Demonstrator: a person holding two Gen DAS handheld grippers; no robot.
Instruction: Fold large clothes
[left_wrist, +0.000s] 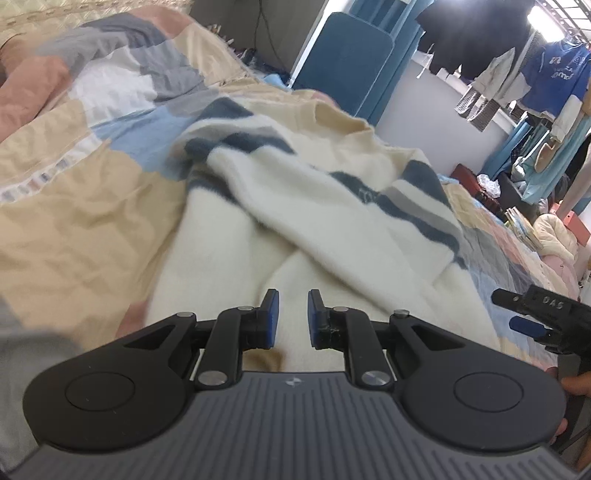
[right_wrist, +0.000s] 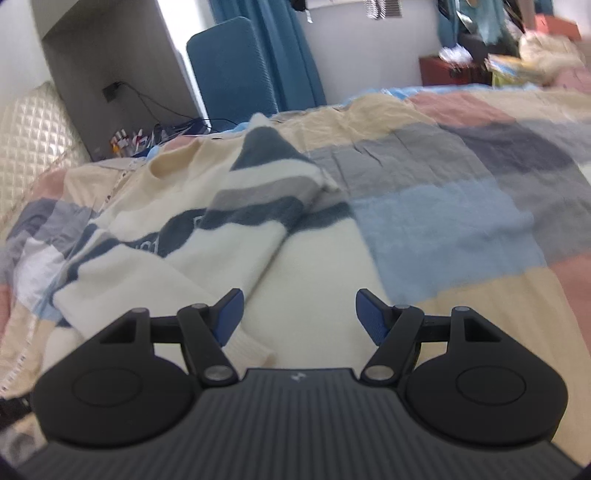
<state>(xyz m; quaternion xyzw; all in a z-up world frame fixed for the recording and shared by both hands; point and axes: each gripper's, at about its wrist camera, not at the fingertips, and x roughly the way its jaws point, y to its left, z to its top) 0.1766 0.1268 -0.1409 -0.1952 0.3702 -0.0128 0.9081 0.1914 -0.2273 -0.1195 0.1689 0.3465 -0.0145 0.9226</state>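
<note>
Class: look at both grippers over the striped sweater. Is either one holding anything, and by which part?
Nothing is held. The left gripper and the right gripper both have a clear gap between their pads, above the sweater.

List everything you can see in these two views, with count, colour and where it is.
sweater: one, cream with navy and grey stripes, lying on the bed, sleeves folded across its body
bedspread: one, patchwork of beige, pink, grey and blue, covering the bed
headboard: one, cream quilted, at the bed's far end
blue panel: one, upright beside the blue curtain
curtain: one, blue, by the far wall
hanging clothes: several, blue, black and pale, on a rail beyond the bed
red box: one, beyond the bed
left gripper: black with blue pads, narrow gap, nothing between them, over the sweater
right gripper: black with blue pads, wide open, empty
hand: one, beside the right gripper
</note>
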